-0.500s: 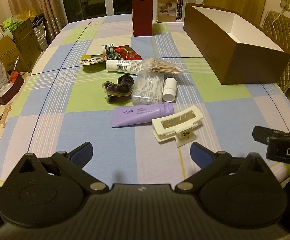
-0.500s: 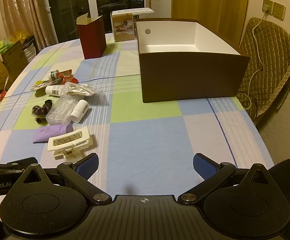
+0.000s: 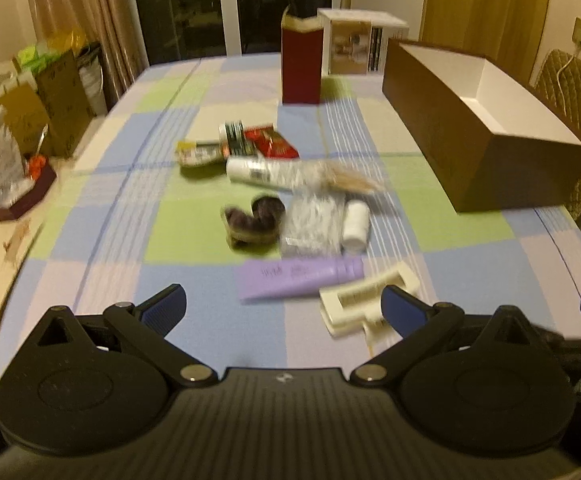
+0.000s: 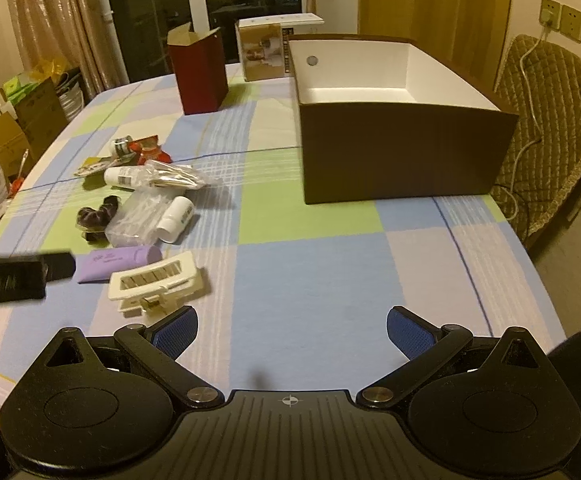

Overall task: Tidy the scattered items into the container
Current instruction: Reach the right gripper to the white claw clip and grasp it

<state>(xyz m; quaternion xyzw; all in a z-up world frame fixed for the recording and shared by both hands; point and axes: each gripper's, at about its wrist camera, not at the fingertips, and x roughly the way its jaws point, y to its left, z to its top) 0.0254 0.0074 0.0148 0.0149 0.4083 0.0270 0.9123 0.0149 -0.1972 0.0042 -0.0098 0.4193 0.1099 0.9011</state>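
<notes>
A heap of small items lies on the checked tablecloth: a cream hair claw clip [image 3: 364,300] [image 4: 156,280], a purple tube [image 3: 298,278] [image 4: 116,260], a small white bottle [image 3: 355,226] [image 4: 176,218], a clear bag [image 3: 312,226], a dark scrunchie [image 3: 254,220], a white tube [image 3: 258,170] and a red packet [image 3: 272,144]. The brown box with a white inside [image 3: 478,128] [image 4: 402,152] stands open to the right. My left gripper [image 3: 284,306] is open and empty just before the heap. My right gripper [image 4: 292,330] is open and empty over bare cloth, right of the clip.
A dark red carton [image 3: 301,66] [image 4: 199,70] and a white printed box [image 3: 356,46] stand at the table's far side. A quilted chair [image 4: 550,128] with a cable sits right of the table. Bags and cardboard [image 3: 38,104] stand on the floor at the left.
My left gripper has moved forward toward the heap; the clip now sits by its right finger. My right gripper has also edged forward, closer to the box.
</notes>
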